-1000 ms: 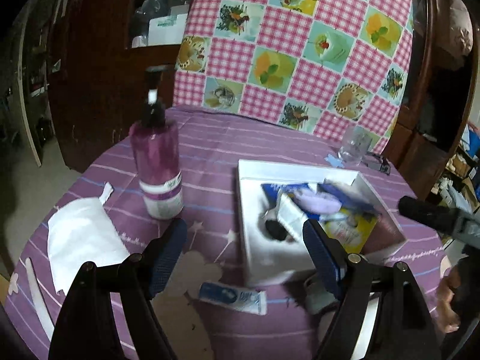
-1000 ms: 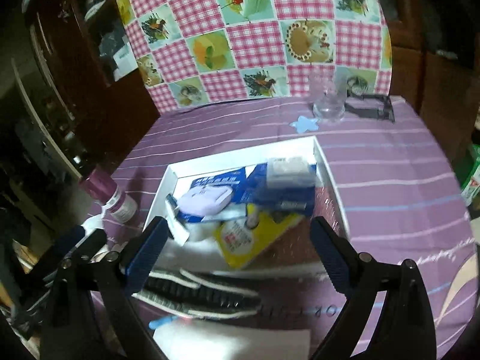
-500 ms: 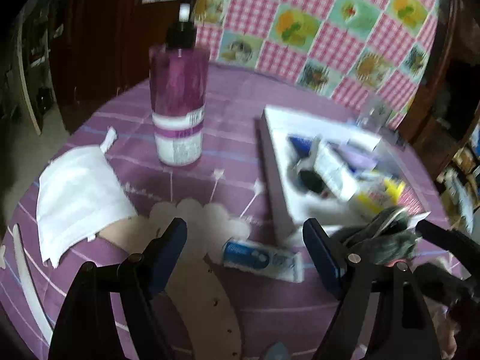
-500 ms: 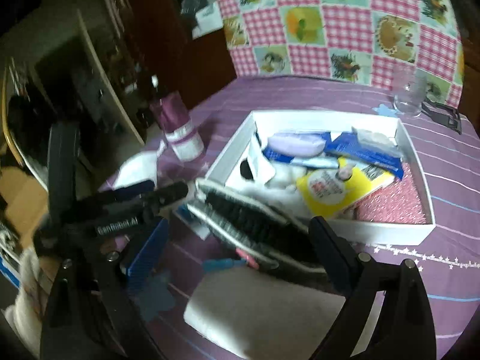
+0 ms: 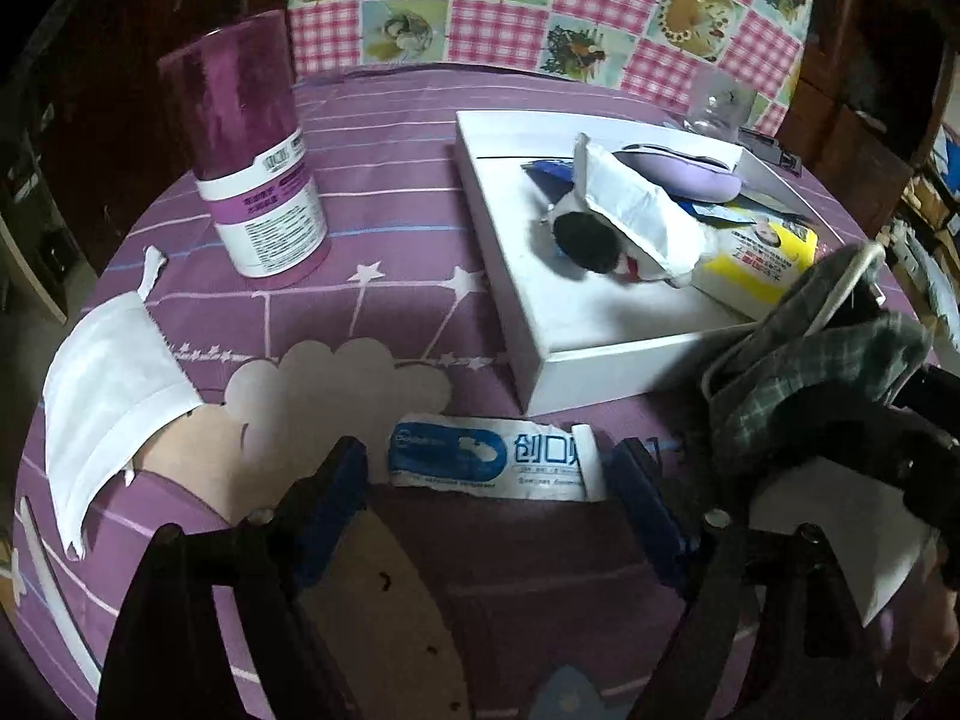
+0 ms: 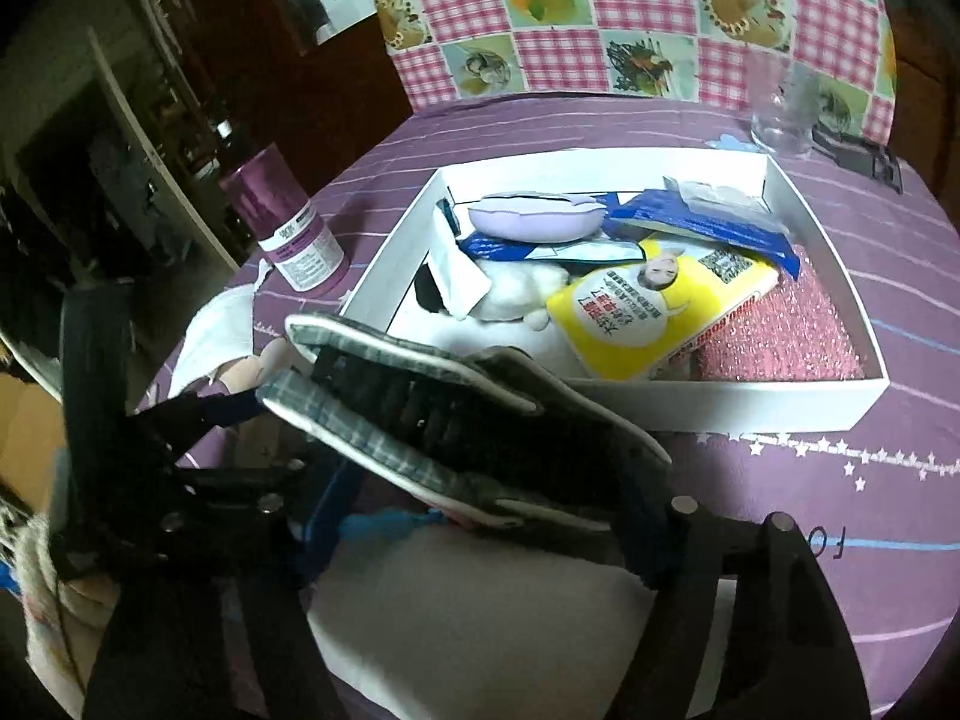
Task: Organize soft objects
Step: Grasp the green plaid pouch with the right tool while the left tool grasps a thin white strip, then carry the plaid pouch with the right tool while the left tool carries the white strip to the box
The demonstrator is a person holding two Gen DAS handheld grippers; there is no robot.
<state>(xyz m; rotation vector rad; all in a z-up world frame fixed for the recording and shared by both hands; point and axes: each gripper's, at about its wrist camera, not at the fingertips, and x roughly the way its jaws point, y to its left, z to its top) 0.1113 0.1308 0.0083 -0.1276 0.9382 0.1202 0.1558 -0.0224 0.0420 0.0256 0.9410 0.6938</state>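
Fingers first: your right gripper (image 6: 474,516) is closing its jaws across the heel end of the plaid slipper (image 6: 444,414), which lies between the pads with its toe jutting toward the white box (image 6: 864,396); the pads look close to the cloth sides, though whether they already press is hard to tell. Your left gripper (image 5: 486,516) is opening, its blue fingers (image 5: 336,498) apart on either side of the blue-and-white sachet (image 5: 480,456) that lies flat on the purple tablecloth (image 5: 384,192), just off the box's near edge; nothing is pinched there yet. Watch the slipper: it is soft and long, so a bite this far back could let the toe sag and catch the box's near wall, dragging the box or tipping out the yellow packet (image 6: 654,306) and the lilac pouch (image 6: 540,219) already inside. The sachet is thin and flat, so your left pads may slide over it or gather the cloth instead. Both tools crowd the same near edge, and they could knock together. The purple pump bottle (image 5: 252,144) stands well apart toward the left edge, with a white mask (image 5: 108,396) nearer you.
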